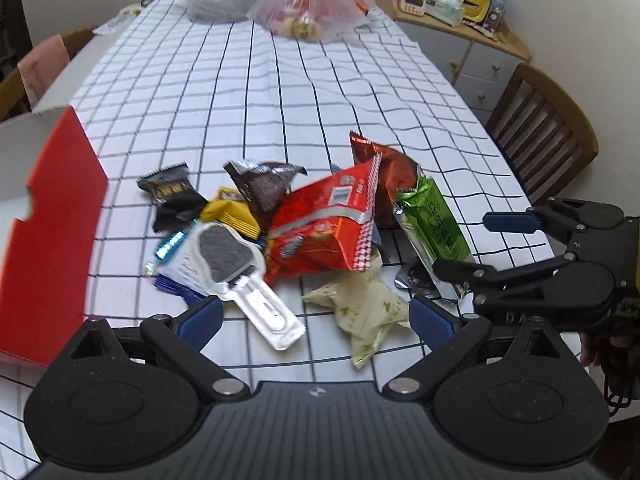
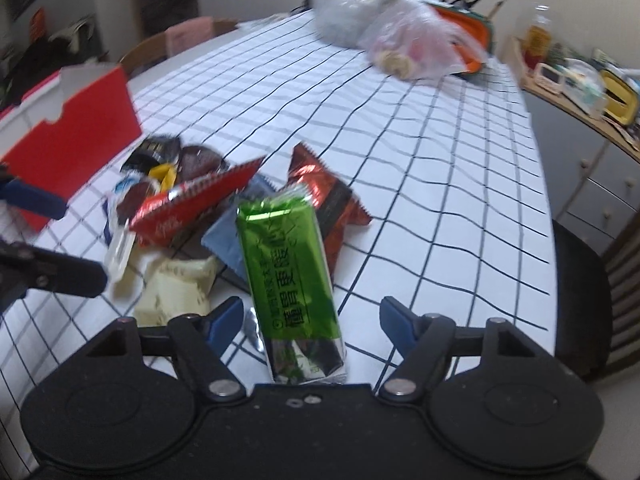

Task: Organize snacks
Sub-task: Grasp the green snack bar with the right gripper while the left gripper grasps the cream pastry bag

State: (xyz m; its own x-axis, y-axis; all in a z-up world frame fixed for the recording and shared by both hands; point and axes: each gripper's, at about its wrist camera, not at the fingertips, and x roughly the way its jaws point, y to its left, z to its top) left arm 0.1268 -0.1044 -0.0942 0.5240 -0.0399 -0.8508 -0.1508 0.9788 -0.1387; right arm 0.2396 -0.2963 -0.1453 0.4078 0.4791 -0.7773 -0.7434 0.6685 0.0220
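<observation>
Snacks (image 1: 320,224) lie heaped on the desk (image 1: 240,92); both the left hand-held gripper (image 1: 316,320) and the right hand-held gripper (image 2: 312,320) gape apart, the right straddling the green packet (image 2: 286,268).

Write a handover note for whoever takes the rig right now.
Left gripper: open, empty, low over the near edge of the snack pile.
Right gripper: open, straddling the green pack, not closed on it.
Red box: open, on the left of the pile; its inside is not visible.
Done: nothing visibly sorted; snacks lie heaped on the checked cloth.
Left: probably close on the green pack, move it to the box, then the rest.
</observation>
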